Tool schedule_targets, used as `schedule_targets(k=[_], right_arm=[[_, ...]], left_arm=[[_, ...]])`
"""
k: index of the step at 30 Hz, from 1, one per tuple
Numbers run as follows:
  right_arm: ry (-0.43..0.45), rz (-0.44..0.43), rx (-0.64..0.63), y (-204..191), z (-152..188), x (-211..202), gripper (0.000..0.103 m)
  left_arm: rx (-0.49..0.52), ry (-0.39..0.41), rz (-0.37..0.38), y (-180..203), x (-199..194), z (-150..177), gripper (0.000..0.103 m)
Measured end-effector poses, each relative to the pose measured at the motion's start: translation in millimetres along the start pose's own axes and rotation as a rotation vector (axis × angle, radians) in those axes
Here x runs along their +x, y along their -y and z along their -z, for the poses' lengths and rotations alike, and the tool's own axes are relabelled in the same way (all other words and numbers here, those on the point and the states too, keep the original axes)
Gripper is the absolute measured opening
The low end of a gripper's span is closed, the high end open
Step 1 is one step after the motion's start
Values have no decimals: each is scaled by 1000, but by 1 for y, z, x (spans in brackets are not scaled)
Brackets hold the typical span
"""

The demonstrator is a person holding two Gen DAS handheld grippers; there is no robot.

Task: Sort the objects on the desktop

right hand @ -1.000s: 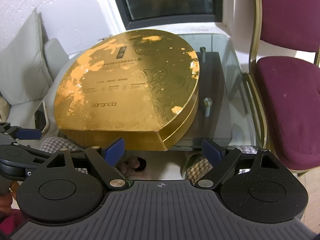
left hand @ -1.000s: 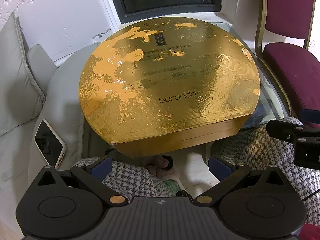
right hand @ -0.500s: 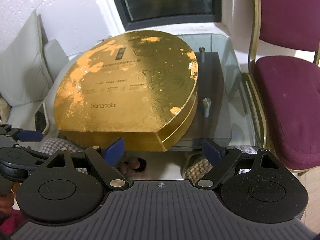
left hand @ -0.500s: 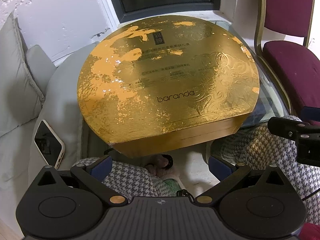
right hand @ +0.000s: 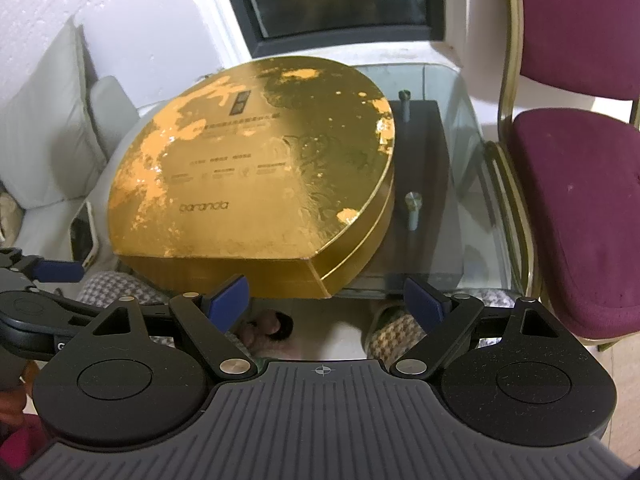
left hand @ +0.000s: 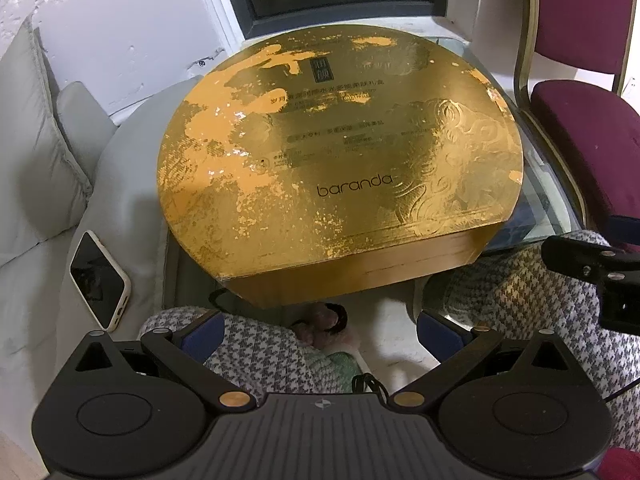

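The gold box (left hand: pixel 340 164) lies on the glass table (right hand: pixel 464 184). At six o'clock, the left tongs (left hand: pixel 318 330) and right tongs (right hand: pixel 326 304) gape wide, both empty.

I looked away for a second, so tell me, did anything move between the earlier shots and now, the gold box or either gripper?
Almost nothing. In the left wrist view the gold box sits very slightly higher in frame, a small camera drift. The left gripper and right gripper stay open and empty. The box stays closed on the glass table, the phone beside it.
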State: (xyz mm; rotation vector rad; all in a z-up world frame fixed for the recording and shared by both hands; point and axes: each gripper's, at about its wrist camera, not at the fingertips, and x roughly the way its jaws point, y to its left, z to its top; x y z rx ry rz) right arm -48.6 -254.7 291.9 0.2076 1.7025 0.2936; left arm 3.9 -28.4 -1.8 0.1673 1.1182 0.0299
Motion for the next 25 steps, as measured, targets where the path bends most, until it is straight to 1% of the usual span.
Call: schedule_targets(k=[7,13,16,21,24,25], right_arm=[[8,-4,51,17,-2,4,89],[15,-5,92,31,-4,8,89],[45,7,159,49,-9,10,89],[94,27,270,79,-17,12,89],[141,75,362,107,-25,14,89],[162,92,389,117,-29,15,91]], left_arm=[[47,13,-14,13,0,-7,102],[65,8,-26,20,3,-15,102],[74,6,-29,23,5,-19,102],[80,34,-26,27,10,-32,102],[81,47,-24,30,14,-40,102],[82,50,-22,31,15,-43,102]])
